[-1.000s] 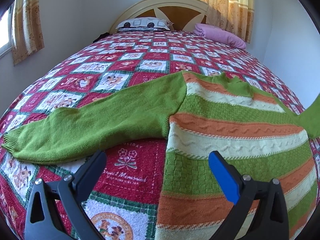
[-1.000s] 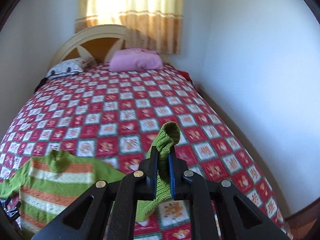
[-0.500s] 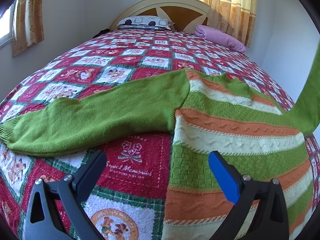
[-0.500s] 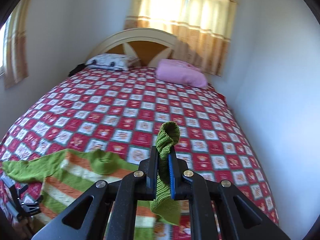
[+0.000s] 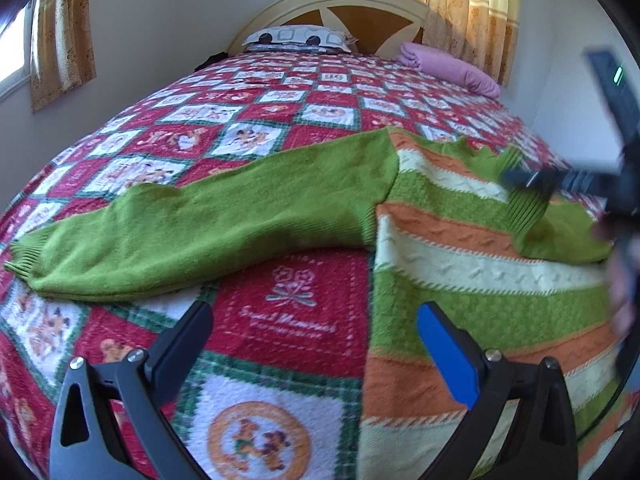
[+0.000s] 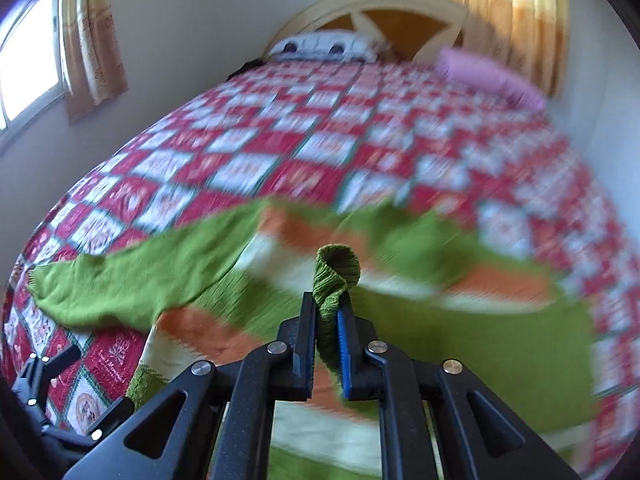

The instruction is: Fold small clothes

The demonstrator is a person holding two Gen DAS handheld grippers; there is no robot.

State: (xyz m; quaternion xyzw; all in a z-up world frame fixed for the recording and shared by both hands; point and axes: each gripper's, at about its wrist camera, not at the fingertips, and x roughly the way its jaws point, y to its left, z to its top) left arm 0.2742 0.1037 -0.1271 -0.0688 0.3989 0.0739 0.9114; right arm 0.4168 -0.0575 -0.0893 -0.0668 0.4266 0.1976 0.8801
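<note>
Checkered quilt (image 5: 304, 112), pink pillow (image 5: 452, 68), headboard (image 5: 340, 0), curtains (image 5: 472, 8).

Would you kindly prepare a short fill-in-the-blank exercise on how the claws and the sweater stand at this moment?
1. The right claw is shut on the sweater's ribbed ____.
2. The left claw hovers ____ above the bedspread, holding nothing.
3. The sweater has green, cream and ____ stripes.
4. The pillow near the curtain is ____.

Missing words: cuff; open; orange; pink
</note>
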